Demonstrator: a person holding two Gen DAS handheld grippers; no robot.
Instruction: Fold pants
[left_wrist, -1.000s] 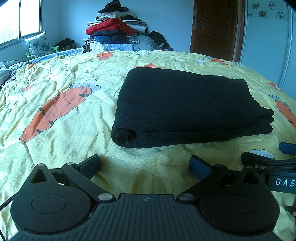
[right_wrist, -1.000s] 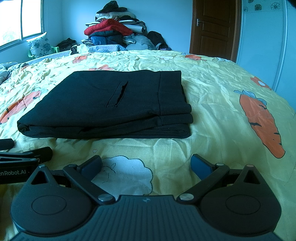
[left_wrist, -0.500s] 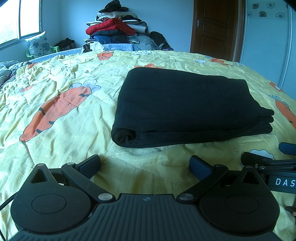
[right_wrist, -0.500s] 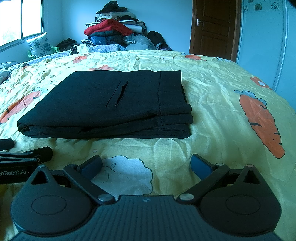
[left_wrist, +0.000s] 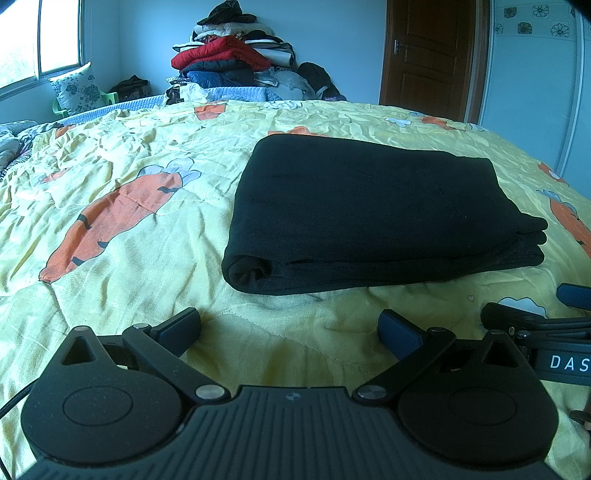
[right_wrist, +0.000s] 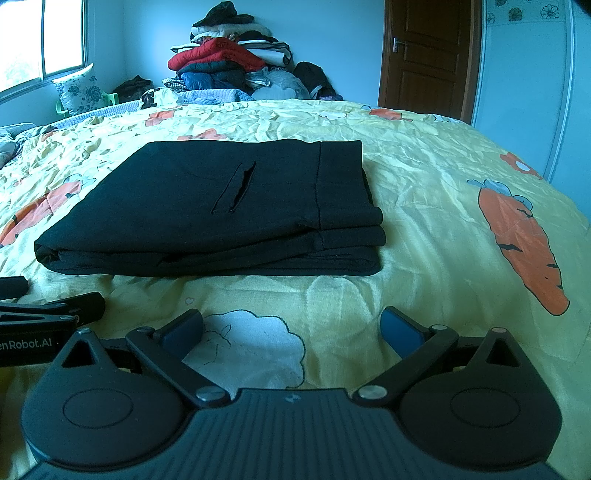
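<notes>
Covering nearly everything in both views, the bed (left_wrist: 147, 229) wears a crumpled yellow sheet printed with orange carrots, and a heap of clothes (right_wrist: 229, 70) sits against the far wall beside a brown door (right_wrist: 428, 55). On the middle of the sheet lie the black pants (left_wrist: 369, 210), folded into a thick, squarish bundle of several layers, with a rolled fold at the near left corner and the stacked edges showing at the right; from the right view a pocket slit (right_wrist: 236, 188) faces up. By the look of it the folding is done or nearly so. Both tools sit low over the sheet, just short of the bundle's near edge and side by side. The left gripper (left_wrist: 290, 330) has its fingers spread wide with nothing between them, and the right gripper (right_wrist: 291, 328) is equally wide and empty. The risk from here is mostly undoing good work: a finger dragged forward could catch the near edge and shove the top layers askew, or snag the loose sheet and pull wrinkles under the bundle, tilting it. Pinching only the top layer would peel the fold open.
</notes>
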